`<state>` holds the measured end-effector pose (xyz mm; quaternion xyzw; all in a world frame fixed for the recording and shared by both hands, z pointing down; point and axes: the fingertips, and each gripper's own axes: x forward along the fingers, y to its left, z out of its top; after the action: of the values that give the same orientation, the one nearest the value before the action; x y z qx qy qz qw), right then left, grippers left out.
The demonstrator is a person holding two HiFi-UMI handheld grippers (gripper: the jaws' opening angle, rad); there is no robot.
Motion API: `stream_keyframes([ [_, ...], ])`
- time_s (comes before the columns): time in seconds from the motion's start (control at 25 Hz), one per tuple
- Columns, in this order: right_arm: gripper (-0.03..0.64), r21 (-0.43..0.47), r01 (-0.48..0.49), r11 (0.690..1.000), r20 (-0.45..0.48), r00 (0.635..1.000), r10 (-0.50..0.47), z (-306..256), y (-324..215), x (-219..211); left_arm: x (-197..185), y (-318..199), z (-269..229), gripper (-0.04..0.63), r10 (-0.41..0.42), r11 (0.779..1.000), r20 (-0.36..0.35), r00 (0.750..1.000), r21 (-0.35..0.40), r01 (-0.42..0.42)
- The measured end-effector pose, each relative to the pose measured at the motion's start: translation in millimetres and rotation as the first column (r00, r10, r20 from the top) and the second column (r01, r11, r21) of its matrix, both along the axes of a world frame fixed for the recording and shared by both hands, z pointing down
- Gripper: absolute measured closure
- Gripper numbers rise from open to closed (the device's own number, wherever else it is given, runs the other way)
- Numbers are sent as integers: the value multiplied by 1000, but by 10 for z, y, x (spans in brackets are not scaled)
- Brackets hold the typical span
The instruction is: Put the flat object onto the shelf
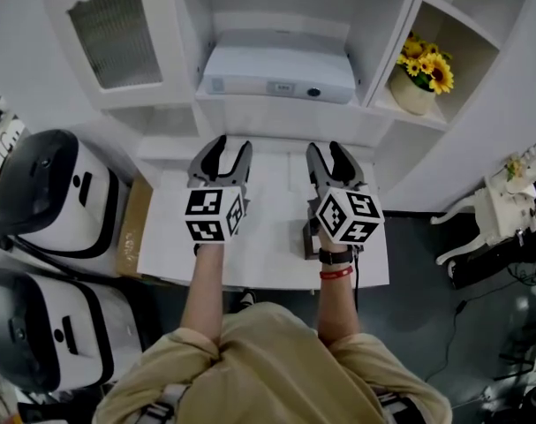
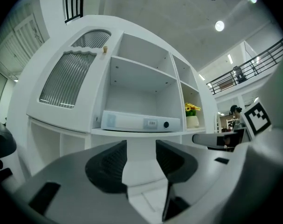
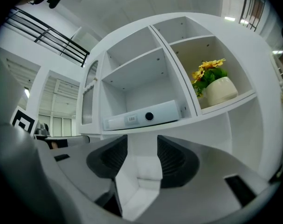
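Observation:
The flat object is a white binder (image 1: 281, 71) that lies flat on the middle shelf (image 1: 285, 113) of the white cabinet; it also shows as the binder (image 2: 141, 123) and the binder (image 3: 146, 116) ahead of both jaws. My left gripper (image 1: 231, 148) hovers over the white table (image 1: 268, 237) below that shelf, jaws apart with nothing between them. My right gripper (image 1: 328, 153) hangs beside it, likewise open and empty. Both point at the cabinet. Between the dark pads of the left gripper (image 2: 141, 160) and the right gripper (image 3: 142, 155) only the white table and cabinet show.
A pot of yellow flowers (image 1: 419, 82) stands in the right compartment. A ribbed-glass door (image 1: 117, 29) closes the left one. Two black-and-white machines (image 1: 47, 193) sit on the floor at left beside a cardboard box (image 1: 133, 228). A small dark object (image 1: 307, 237) lies under my right gripper.

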<state>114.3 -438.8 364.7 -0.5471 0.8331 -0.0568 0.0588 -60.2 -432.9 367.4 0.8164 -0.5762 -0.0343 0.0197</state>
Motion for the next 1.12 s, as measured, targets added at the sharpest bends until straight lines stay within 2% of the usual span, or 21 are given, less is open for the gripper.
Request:
stream_keyframes([
  [0.24, 442, -19, 10, 1000, -14, 1000, -10, 120, 346, 87, 142, 332, 107, 423, 2, 1000, 17, 1000, -14, -2],
  [0.36, 487, -25, 19, 1000, -22, 1000, -19, 154, 504, 116, 196, 472, 125, 444, -3, 1000, 28, 1000, -12, 3],
  [0.68, 563, -26, 8, 1000, -26, 1000, -8, 154, 759, 262, 324, 737, 169, 530, -3, 1000, 37, 999, -17, 3],
  [0.96, 583, -33, 17, 999, -20, 1000, -18, 206, 816, 219, 266, 812, 188, 574, -19, 1000, 26, 999, -19, 19],
  [1.12, 584, -39, 19, 999, -22, 1000, -20, 243, 761, 175, 226, 770, 234, 575, -20, 999, 15, 1000, -27, 20],
])
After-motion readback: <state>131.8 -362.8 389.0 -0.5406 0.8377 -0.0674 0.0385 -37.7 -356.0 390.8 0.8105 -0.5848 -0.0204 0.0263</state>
